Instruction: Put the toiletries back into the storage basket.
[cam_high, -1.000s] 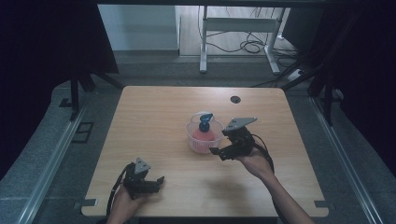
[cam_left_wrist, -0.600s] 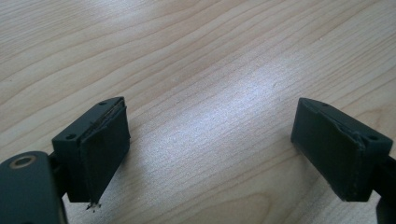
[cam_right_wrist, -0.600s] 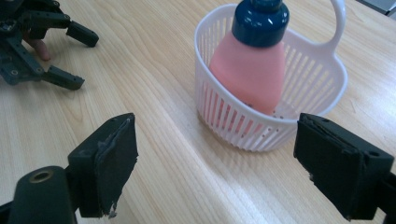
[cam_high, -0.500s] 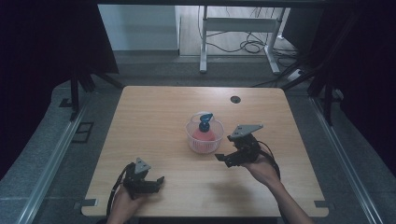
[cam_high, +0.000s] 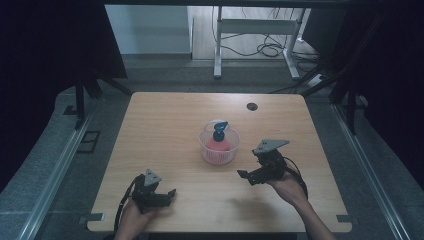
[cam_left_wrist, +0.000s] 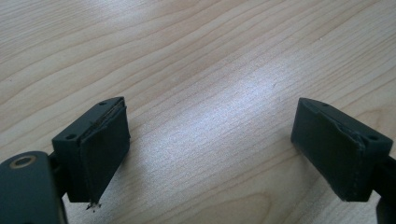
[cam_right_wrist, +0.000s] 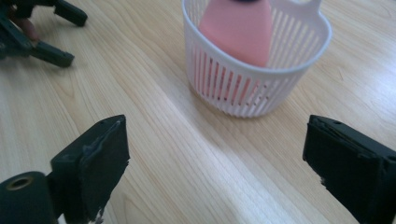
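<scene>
Two claws hover over a pale wooden surface (cam_high: 165, 130), each held by a person's hand, both with jaws spread wide apart and gripping nothing. Just ahead of the right claw (cam_high: 250, 176), a white slatted basket (cam_high: 206, 145) sits on the wood, holding a pink bottle (cam_high: 218, 144) that stands upright, its long axis vertical and its blue cap (cam_high: 219, 129) pointing up. In the right claw's own view, the basket (cam_right_wrist: 289, 70) lies near, ahead between its jaws. The left claw (cam_high: 166, 196) rests well apart, with bare wood ahead.
</scene>
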